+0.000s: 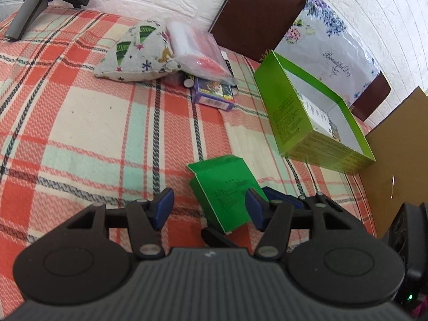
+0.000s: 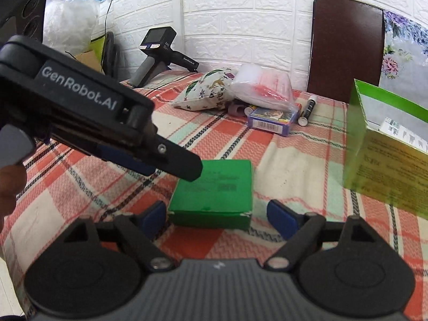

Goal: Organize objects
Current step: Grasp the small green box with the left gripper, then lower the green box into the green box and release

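Observation:
A small dark green box (image 1: 224, 190) (image 2: 214, 192) lies flat on the plaid tablecloth. My left gripper (image 1: 208, 208) is open just above it, with the box between and beyond its blue pads. My right gripper (image 2: 222, 218) is open, its jaws to either side of the box's near edge. The left gripper also shows in the right wrist view (image 2: 174, 165), hovering over the box's far left corner. A large open lime-green box (image 1: 313, 115) (image 2: 385, 144) stands to the right.
At the back lie a patterned pouch (image 1: 136, 53) (image 2: 208, 91), a clear bag with red contents (image 1: 198, 50), a purple card box (image 1: 214, 93) (image 2: 272, 119) and batteries (image 2: 307, 111). A spare gripper device (image 1: 34, 5) (image 2: 157, 53) stands at the far left. A brown chair back (image 2: 347, 48) is behind the table. Brown cardboard (image 1: 396, 160) lies at the right.

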Demonstrator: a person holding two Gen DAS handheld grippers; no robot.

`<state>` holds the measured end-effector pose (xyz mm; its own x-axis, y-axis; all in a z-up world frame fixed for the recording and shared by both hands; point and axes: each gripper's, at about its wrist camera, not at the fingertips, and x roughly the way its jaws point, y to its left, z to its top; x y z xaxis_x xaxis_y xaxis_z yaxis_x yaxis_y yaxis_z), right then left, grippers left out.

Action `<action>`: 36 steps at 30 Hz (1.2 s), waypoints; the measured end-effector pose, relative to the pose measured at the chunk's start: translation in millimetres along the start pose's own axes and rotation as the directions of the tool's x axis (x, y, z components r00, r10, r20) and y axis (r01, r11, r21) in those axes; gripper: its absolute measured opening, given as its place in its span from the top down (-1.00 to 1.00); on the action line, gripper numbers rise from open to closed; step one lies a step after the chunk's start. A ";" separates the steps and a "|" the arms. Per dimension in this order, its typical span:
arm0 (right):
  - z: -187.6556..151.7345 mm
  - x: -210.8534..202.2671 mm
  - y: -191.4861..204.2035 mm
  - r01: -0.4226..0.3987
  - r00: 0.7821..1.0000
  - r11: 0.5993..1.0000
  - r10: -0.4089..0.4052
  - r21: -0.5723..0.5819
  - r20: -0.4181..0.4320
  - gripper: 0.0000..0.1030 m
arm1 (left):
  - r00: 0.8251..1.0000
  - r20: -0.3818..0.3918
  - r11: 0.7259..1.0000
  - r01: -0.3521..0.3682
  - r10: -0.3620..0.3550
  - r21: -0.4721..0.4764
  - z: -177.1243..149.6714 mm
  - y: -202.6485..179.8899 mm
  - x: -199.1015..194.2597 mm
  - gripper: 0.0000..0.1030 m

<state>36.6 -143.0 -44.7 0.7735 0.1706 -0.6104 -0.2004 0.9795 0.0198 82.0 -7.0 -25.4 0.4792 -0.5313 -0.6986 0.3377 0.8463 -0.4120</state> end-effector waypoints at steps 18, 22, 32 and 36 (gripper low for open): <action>8.1 -32.2 -4.3 0.102 0.979 0.995 -0.098 -0.014 0.180 -0.22 | 0.996 0.073 0.997 0.048 -0.052 0.054 19.8 -41.5 -8.9 0.36; 24.1 -47.4 -31.9 0.184 0.951 0.983 -0.183 0.020 0.249 -0.22 | 0.990 0.095 0.986 0.087 -0.101 0.143 47.2 -78.4 -1.8 0.36; 37.9 -52.5 -133.2 0.295 0.909 0.935 -0.337 0.195 0.243 -0.23 | 0.986 0.055 0.941 0.131 -0.155 0.311 83.2 -163.5 65.6 0.35; 29.7 -40.4 -153.4 0.335 0.908 0.916 -0.376 0.221 0.183 -0.48 | 0.996 0.037 0.940 0.064 -0.081 0.336 82.2 -169.6 89.0 0.34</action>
<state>54.0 -297.0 0.5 0.8881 -0.1940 -0.4167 0.2083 0.9780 -0.0114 134.0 -201.0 30.5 0.4803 -0.5992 -0.6405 0.6200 0.7485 -0.2354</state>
